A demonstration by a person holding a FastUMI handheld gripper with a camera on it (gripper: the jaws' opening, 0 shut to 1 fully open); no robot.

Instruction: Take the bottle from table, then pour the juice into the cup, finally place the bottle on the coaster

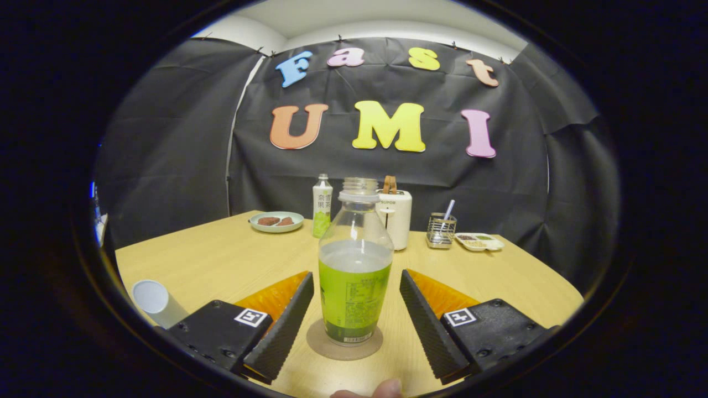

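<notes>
While the bottle stands upright on the round coaster, the gripper sits with its fingers spread wide, one on each side of the bottle and both apart from it. Nothing is gripped; a gap shows between each inner finger face and the label.

Key relation: bottle lies straight ahead, centred between the fingers, long axis vertical, base on the coaster close to the near edge of the desk. Cap is off; neck open. Liquid level sits at about the shoulder, pale above the green label band. Judgement: with the bottle on the coaster and uncapped, this reads as the final placement, fingers let go; pouring looks done, though I cannot see into the cup to confirm it.

Cup: white, near the desk's left edge, beside the left finger housing, well apart from the bottle.

Writing: the label on the held-side bottle carries small printed text, too fine to read. A second, capped bottle toward the far edge has large East Asian characters on its white upper band. The white appliance behind shows a short brand word, too small to make out for certain.

Far edge also holds a plate, a wire holder and a small tray. A fingertip shows at the near side, below the fingers.

Risk, as judged: drawing back askew could clip the bottle.
</notes>
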